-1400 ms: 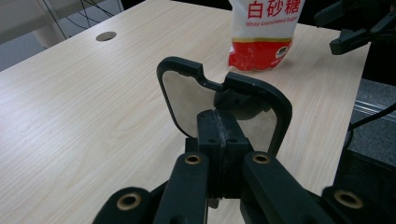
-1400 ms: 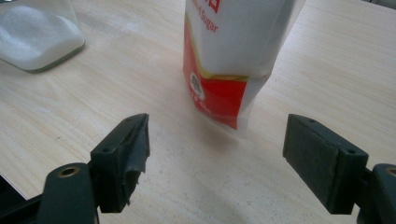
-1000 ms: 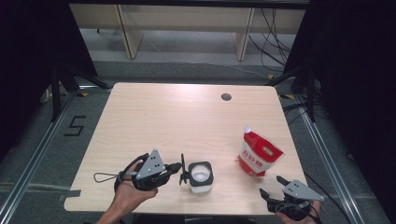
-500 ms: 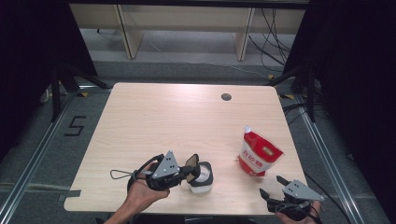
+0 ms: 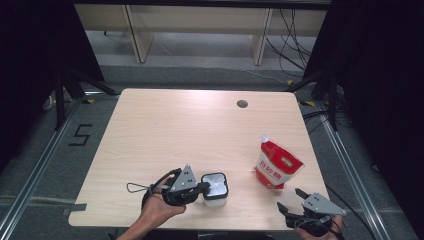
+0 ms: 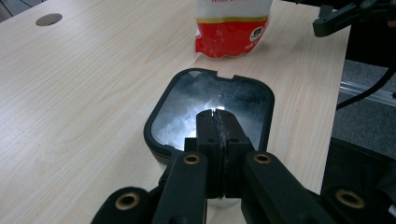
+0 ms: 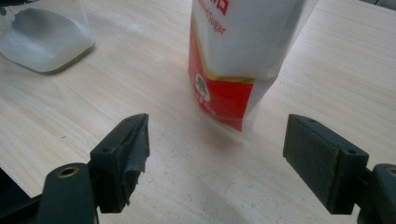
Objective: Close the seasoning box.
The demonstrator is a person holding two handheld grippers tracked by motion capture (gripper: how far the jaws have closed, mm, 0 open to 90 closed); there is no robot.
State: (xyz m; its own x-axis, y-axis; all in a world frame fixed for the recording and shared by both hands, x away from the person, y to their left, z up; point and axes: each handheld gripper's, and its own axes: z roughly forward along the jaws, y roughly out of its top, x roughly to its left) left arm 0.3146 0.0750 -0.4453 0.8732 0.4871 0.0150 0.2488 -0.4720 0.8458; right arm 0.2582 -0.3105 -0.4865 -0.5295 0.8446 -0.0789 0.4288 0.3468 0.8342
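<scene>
Over the black-rimmed clear plastic sugar jar, the clenched, empty left gripper could knock it over; beside the jar, the red-and-white sugar pouch might topple if clipped by the right gripper, whose jaws stand released

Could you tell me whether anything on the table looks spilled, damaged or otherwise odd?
Nothing looks spilled. One oddity: the inner pad of the right gripper looks torn and ragged along its lower edge. The sugar bag stands upright, and the open container sits level.
</scene>
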